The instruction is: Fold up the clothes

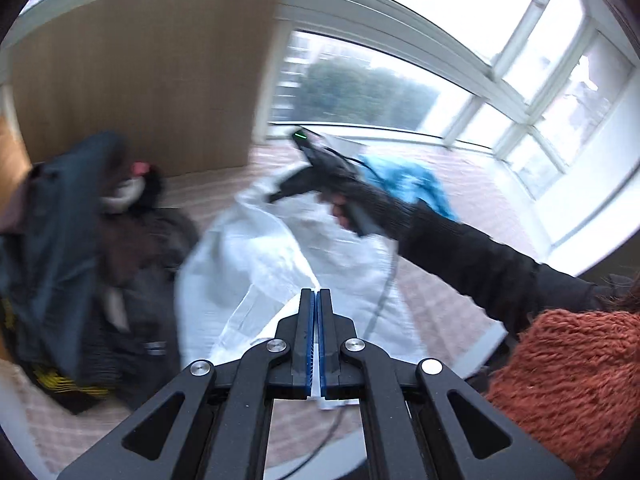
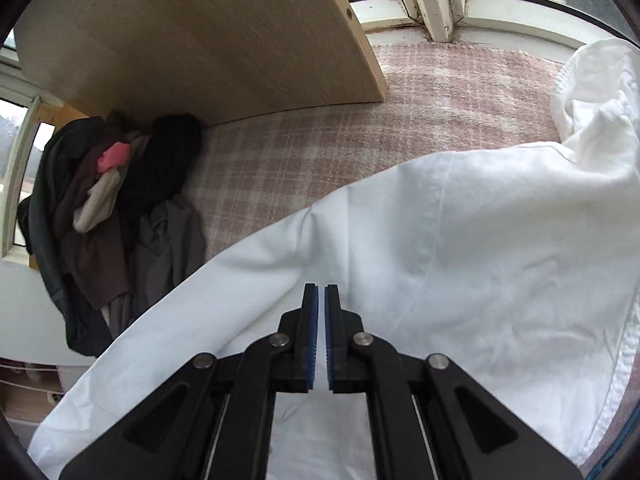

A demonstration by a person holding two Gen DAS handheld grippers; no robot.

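A white garment (image 1: 256,248) lies spread over a pink checked cover (image 1: 436,300) and is partly lifted. My left gripper (image 1: 319,292) is shut, with a strip of the white fabric pinched between its blue pads. In the left wrist view a hand in a black sleeve (image 1: 460,248) holds my right gripper (image 1: 276,196) at a raised fold of the same garment. From the right wrist view, the right gripper (image 2: 321,286) has its jaws all but together over the white garment (image 2: 480,240), with white fabric showing in the slit.
A pile of dark clothes (image 2: 120,208) with a pink item sits at the left against a wooden board (image 2: 200,40). A blue garment (image 1: 408,180) lies behind the right hand. Windows (image 1: 540,80) ring the far side. An orange fuzzy sleeve (image 1: 568,380) is at lower right.
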